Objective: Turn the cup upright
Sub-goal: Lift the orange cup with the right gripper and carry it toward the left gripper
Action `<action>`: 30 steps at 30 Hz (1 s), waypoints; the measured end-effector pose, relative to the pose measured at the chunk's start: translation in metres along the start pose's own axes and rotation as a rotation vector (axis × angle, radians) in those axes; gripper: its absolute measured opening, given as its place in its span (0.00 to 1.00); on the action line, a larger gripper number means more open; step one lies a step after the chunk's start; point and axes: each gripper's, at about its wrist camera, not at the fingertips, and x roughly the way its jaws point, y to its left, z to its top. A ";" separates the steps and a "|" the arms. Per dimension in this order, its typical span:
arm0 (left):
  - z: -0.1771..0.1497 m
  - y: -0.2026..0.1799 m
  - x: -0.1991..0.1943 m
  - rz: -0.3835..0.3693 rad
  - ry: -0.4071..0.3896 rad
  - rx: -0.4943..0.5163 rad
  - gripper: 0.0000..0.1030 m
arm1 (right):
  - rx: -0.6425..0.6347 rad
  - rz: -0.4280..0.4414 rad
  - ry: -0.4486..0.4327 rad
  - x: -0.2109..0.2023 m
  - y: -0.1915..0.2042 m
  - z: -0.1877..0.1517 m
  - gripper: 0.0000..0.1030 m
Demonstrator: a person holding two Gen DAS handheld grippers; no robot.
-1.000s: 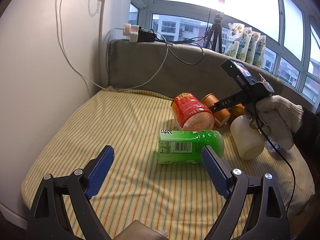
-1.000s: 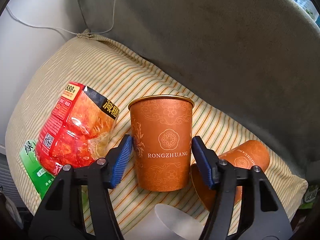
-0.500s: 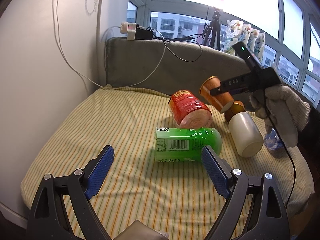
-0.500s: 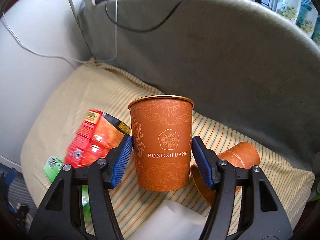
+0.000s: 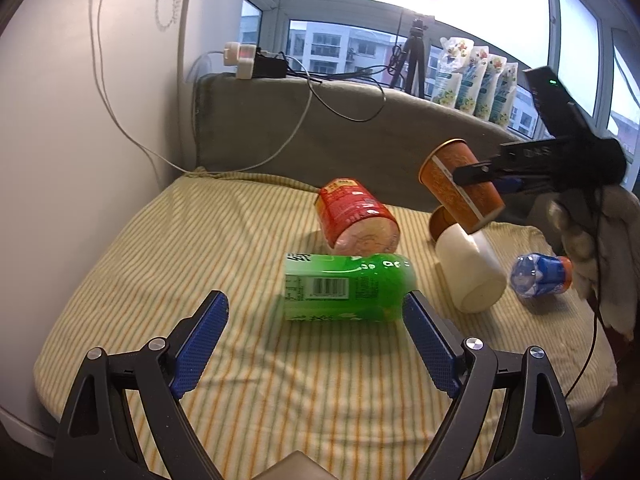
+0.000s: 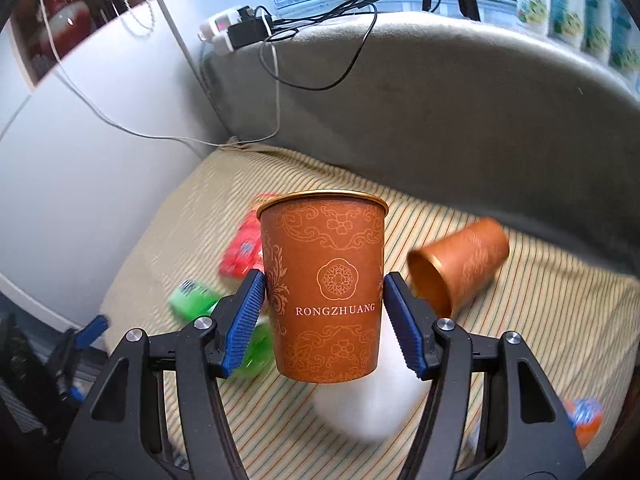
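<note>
My right gripper (image 6: 324, 316) is shut on an orange paper cup (image 6: 326, 284) marked RONGZHUANG. In the left wrist view that cup (image 5: 460, 186) hangs in the air above the cushion, tilted with its mouth up and to the left, held by the right gripper (image 5: 486, 176). A second orange cup (image 6: 460, 268) lies on its side on the striped cushion (image 6: 540, 340), partly hidden behind the held cup in the left wrist view (image 5: 442, 220). My left gripper (image 5: 316, 340) is open and empty, low over the cushion's front, just short of the green bottle.
A green bottle (image 5: 346, 292), a red snack bag (image 5: 354, 220), a white cup (image 5: 470, 274) and a blue-and-orange bottle (image 5: 538, 276) lie on the cushion. A grey backrest (image 5: 340, 144) with cables stands behind. A white wall (image 5: 80, 140) is at the left.
The right gripper has lifted the orange cup higher off the cushion and tipped it toward upright. The left gripper has stayed still and open.
</note>
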 end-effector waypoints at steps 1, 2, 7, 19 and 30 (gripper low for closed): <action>0.000 -0.001 0.000 -0.006 0.004 0.000 0.86 | 0.006 0.009 -0.003 -0.008 0.001 -0.007 0.62; 0.000 -0.003 0.001 -0.015 0.010 0.000 0.86 | 0.010 0.018 -0.005 -0.012 0.003 -0.013 0.62; -0.002 -0.010 0.003 -0.056 0.051 -0.006 0.86 | 0.068 0.070 -0.006 -0.034 0.008 -0.047 0.62; -0.001 -0.024 0.008 -0.132 0.124 -0.006 0.86 | 0.199 0.092 0.072 -0.031 0.017 -0.124 0.63; -0.006 -0.039 0.019 -0.226 0.236 -0.016 0.86 | 0.311 0.054 0.120 -0.007 0.005 -0.156 0.63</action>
